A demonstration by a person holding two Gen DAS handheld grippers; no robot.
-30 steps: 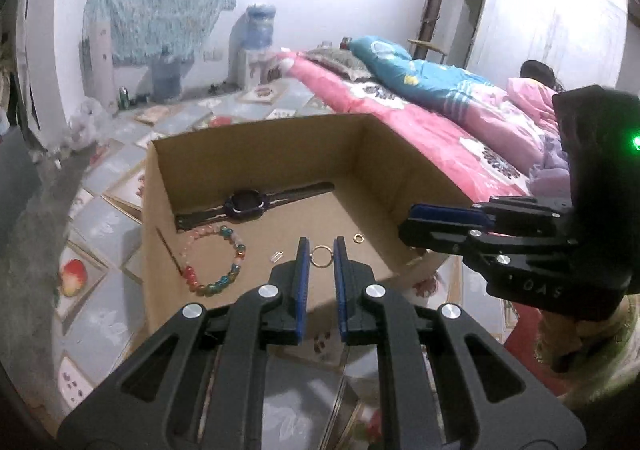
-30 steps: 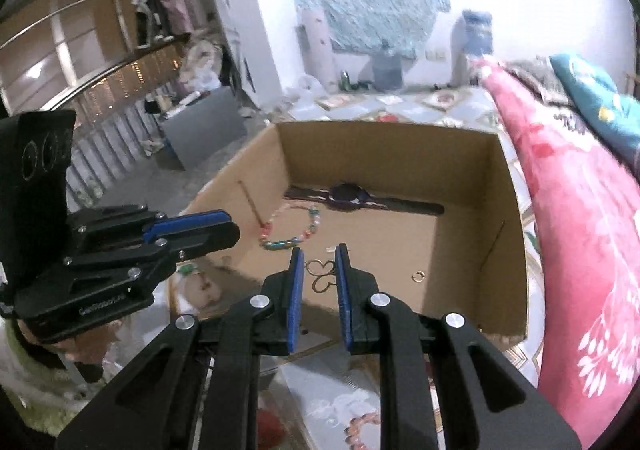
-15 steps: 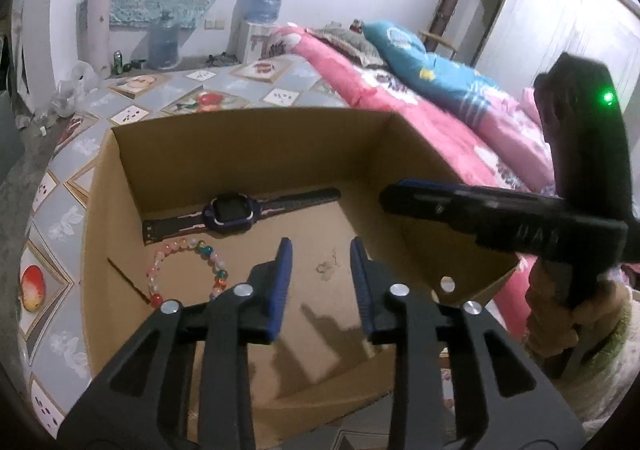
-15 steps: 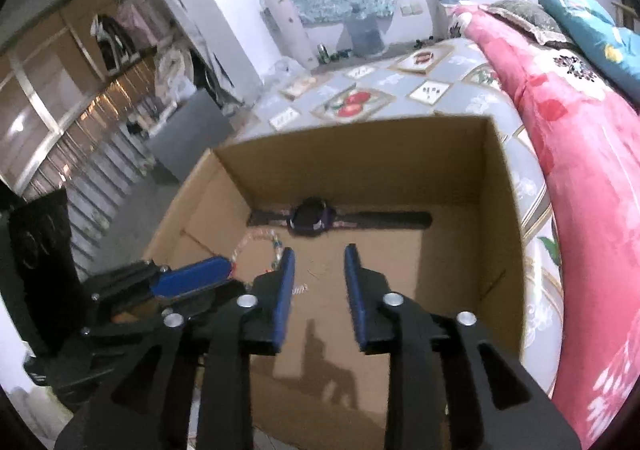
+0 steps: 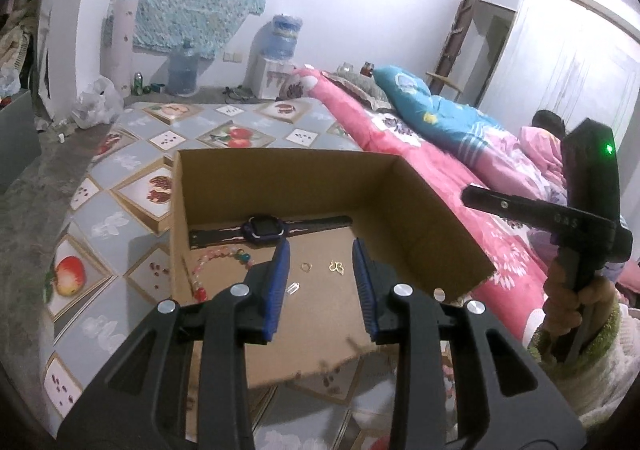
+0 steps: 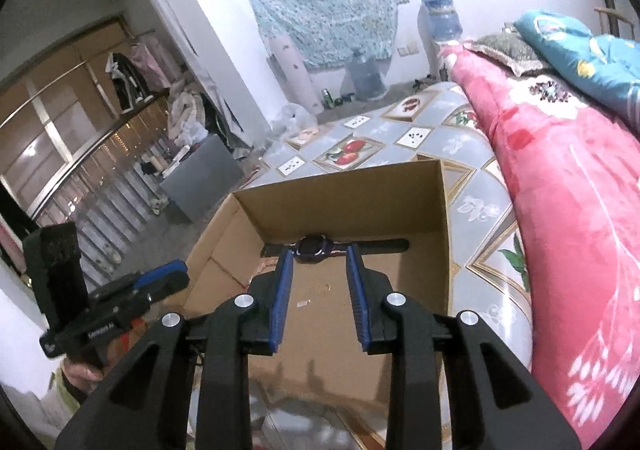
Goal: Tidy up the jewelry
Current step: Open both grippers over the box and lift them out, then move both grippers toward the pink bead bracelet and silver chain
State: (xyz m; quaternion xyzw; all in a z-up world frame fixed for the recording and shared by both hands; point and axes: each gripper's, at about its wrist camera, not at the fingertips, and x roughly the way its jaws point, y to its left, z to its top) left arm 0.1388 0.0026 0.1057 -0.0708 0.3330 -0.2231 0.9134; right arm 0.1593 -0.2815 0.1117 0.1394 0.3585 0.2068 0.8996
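Both claws spread wide, empty: left gripper (image 5: pixel 320 274) and right gripper (image 6: pixel 319 282) above the open brown cardboard box (image 5: pixel 280 170). Inside, dark purple wristwatch (image 5: pixel 264 228) along the far wall, coloured bead bracelet (image 5: pixel 218 262) left, small gold ring (image 5: pixel 306 267) and, seemingly, gold clasp (image 5: pixel 337 268) centre.

Both grippers are matte black plastic linkages with silver round screw heads at the joints and ribbed blue pads lining the inner faces of the fingers (image 5: pixel 280 282). The right gripper (image 5: pixel 476 196) carries a boxy black housing with a lit green LED and pale lettering on its side — a bare hand (image 5: pixel 576 290) in a green fuzzy cuff grips its handle. The left gripper (image 6: pixel 180 278) also bears small white lettering.
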